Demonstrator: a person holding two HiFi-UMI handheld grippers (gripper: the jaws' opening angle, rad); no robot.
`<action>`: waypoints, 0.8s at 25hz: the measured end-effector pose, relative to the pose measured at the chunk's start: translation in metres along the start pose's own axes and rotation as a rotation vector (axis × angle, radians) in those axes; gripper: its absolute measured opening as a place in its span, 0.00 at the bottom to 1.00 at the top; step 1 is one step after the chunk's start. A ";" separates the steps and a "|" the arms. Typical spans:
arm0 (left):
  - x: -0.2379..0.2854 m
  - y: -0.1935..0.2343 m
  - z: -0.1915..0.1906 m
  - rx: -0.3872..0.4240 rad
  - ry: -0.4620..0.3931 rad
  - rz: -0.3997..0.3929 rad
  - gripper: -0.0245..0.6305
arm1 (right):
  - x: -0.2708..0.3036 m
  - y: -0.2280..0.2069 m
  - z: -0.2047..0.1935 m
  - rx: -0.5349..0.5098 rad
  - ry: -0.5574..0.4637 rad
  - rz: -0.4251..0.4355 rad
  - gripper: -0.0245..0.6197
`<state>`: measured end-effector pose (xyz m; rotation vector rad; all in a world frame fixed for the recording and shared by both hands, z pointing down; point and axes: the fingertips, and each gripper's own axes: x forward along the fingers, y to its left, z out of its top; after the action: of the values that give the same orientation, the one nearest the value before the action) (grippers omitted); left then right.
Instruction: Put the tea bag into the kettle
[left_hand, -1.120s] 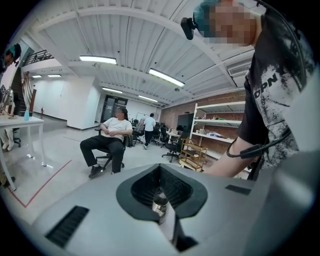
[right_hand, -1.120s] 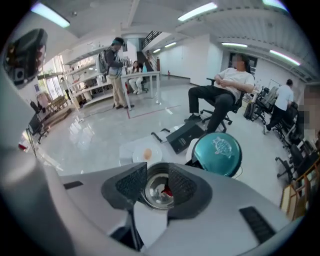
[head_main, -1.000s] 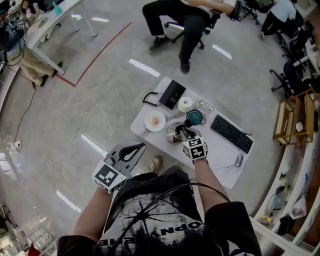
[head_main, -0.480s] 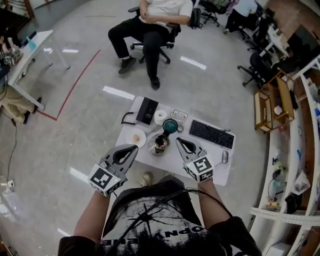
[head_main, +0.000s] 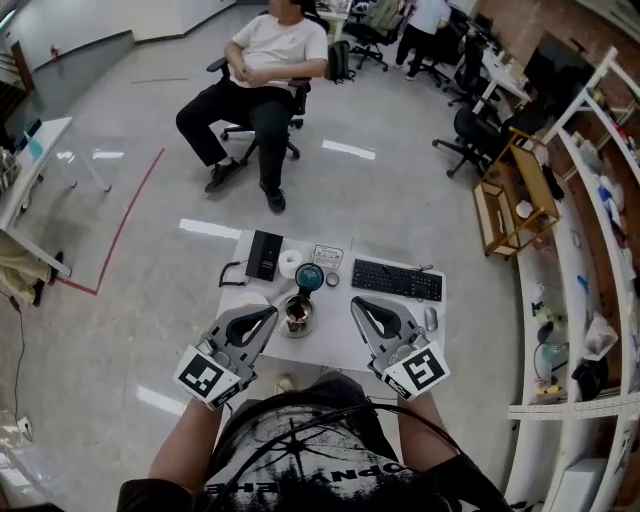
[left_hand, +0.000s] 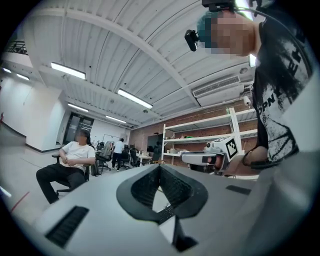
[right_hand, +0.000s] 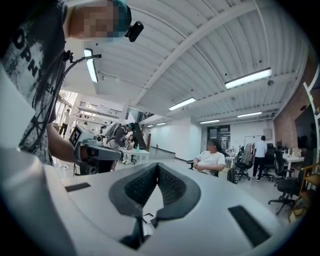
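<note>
tea bag: not showing in any view; nothing is sitting between either pair of jaws. I'm guessing it's lying inside the kettle, but the mouth is reading as a dark brown blot, too small to confirm.
kettle: standing open-topped at centre frame of the head view, on the left half of the white table.
neighbours: teal cup sitting just above the kettle in frame, just beside it; keyboard lying to the upper right, apart from both.
risk, unverified drop: if the bag is hanging on the rim or lying on the table behind a gripper, the task is getting called done early. No camera is looking closely into the kettle.
risk, re-entry: coming back down with closed jaws is risking a knock on the kettle or the cup, since the two are crowding each other.
left gripper: tongs pinched tip to tip, carrying nothing.
right gripper: same, tongs closed on themselves, empty.
pose: both forearms are reaching in from the bottom edge, with the grippers flanking the kettle in frame, one on each side, touching nothing. Both are pointing level out into the room, so each gripper view is showing ceiling and a seated person rather than the table.
</note>
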<state>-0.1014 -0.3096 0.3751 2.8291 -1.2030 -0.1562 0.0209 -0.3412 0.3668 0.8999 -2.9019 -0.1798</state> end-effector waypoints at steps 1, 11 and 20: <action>0.003 -0.001 0.002 0.003 -0.003 -0.006 0.05 | -0.004 -0.002 -0.001 0.008 -0.005 -0.012 0.05; 0.019 -0.007 -0.006 0.001 0.015 -0.059 0.05 | -0.023 -0.016 -0.012 0.037 0.001 -0.070 0.05; 0.010 0.012 0.000 0.032 0.003 -0.029 0.05 | 0.001 -0.013 -0.018 0.018 0.030 -0.037 0.05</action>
<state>-0.1034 -0.3253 0.3759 2.8747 -1.1747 -0.1350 0.0300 -0.3541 0.3831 0.9506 -2.8655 -0.1425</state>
